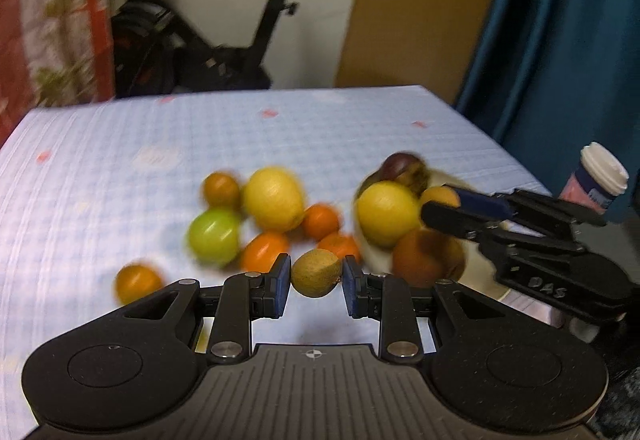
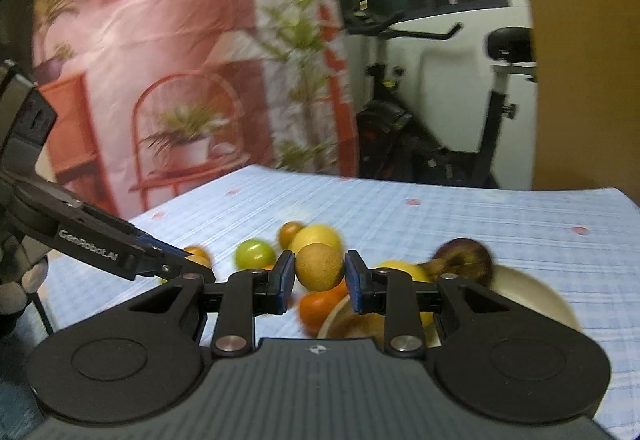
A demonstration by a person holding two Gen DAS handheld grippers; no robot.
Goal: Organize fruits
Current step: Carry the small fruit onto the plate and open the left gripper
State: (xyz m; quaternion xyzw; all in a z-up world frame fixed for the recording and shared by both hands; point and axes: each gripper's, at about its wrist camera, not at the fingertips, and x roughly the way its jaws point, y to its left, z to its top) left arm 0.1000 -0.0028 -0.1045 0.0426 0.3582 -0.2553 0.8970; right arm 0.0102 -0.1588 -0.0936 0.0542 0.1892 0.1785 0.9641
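While clamped — fingers (image 1: 283, 282) on kiwi (image 1: 316, 272)

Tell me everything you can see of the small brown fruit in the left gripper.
The brown fruit is small, roundish and slightly oval, with a dull, speckled tan-olive skin that looks rough, and a tiny nub at its lower right. It sits sideways between the jaws of the left gripper, both blue pads pressing its sides. It appears lifted clear of the checked cloth, in front of the loose fruit pile. Nothing else touches it.
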